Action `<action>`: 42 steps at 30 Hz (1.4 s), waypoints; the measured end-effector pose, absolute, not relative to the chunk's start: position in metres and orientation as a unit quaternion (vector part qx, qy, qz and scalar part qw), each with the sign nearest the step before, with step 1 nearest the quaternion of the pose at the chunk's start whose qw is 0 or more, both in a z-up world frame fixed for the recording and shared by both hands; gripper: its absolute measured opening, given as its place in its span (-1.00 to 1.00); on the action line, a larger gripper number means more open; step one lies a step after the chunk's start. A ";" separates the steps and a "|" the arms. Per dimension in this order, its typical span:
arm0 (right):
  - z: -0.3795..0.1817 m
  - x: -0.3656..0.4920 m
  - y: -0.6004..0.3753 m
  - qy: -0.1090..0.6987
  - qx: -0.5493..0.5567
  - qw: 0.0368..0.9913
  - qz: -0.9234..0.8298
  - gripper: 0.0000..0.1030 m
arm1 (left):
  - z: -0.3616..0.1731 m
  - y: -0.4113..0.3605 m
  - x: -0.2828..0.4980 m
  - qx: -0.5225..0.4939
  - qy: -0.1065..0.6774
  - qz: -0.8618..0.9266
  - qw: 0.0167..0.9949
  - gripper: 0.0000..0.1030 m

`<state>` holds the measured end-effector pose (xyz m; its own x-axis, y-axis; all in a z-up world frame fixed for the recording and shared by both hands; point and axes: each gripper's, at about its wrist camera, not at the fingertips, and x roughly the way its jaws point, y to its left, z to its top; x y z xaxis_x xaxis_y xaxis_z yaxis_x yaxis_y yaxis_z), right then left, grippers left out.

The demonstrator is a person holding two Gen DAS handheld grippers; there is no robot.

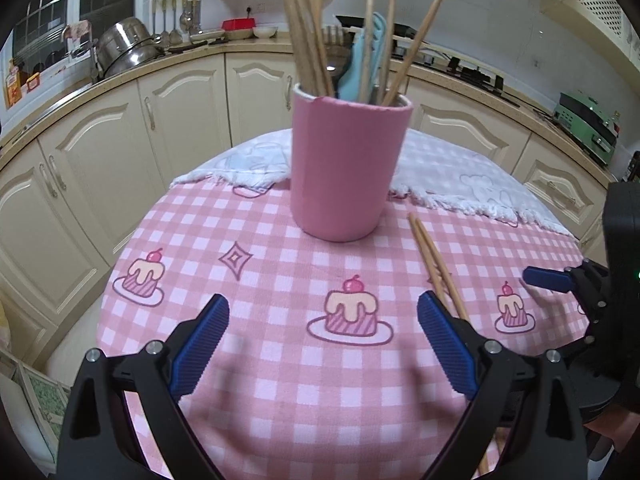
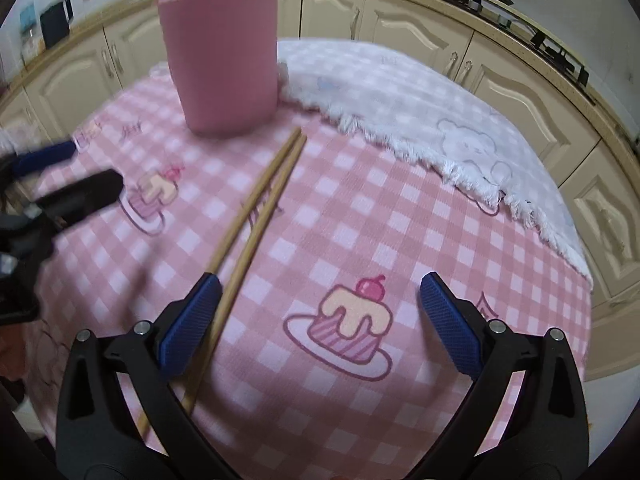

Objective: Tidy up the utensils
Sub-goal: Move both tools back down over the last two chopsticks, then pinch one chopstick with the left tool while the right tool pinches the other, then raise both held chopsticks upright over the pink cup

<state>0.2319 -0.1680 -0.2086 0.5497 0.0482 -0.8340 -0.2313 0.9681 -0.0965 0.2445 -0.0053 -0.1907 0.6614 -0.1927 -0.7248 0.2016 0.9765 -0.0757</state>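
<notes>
A pink cup point(image 1: 340, 168) stands on the pink checked tablecloth point(image 1: 280, 280) and holds several wooden chopsticks point(image 1: 304, 32) and a light blue utensil point(image 1: 366, 60). Two loose chopsticks point(image 1: 434, 260) lie side by side on the cloth, right of the cup. My left gripper point(image 1: 322, 312) hovers open and empty in front of the cup; the loose pair runs under its right finger. In the right wrist view the cup point(image 2: 224, 52) is far left, and the pair point(image 2: 256, 208) runs down past the left finger of my open, empty right gripper point(image 2: 318, 292).
A white fringed towel point(image 1: 460, 176) with bear prints covers the table's far side. Cream kitchen cabinets point(image 1: 120, 152) curve around behind, with pots point(image 1: 124, 48), hanging ladles and a stove on the counter. The other gripper point(image 2: 52, 176) shows at the left of the right wrist view.
</notes>
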 end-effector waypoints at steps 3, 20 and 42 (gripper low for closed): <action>-0.207 0.232 -0.175 0.466 -0.095 0.876 0.073 0.88 | -0.190 -0.013 0.248 0.015 0.400 -0.121 0.908 0.81; -0.206 0.235 -0.220 0.472 -0.081 0.875 0.075 0.88 | -0.222 -0.077 0.278 0.089 0.469 -0.166 0.863 0.37; -0.187 0.251 -0.203 0.454 0.014 0.869 0.196 -0.89 | -0.199 -0.054 0.267 0.053 0.460 -0.219 0.859 -0.91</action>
<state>0.2511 -0.2033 -0.1865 0.5120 0.3525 -0.7834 -0.3278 0.9231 0.2011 0.2665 -0.0539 -0.1988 0.4808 -0.3283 -0.8131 0.4250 0.8983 -0.1114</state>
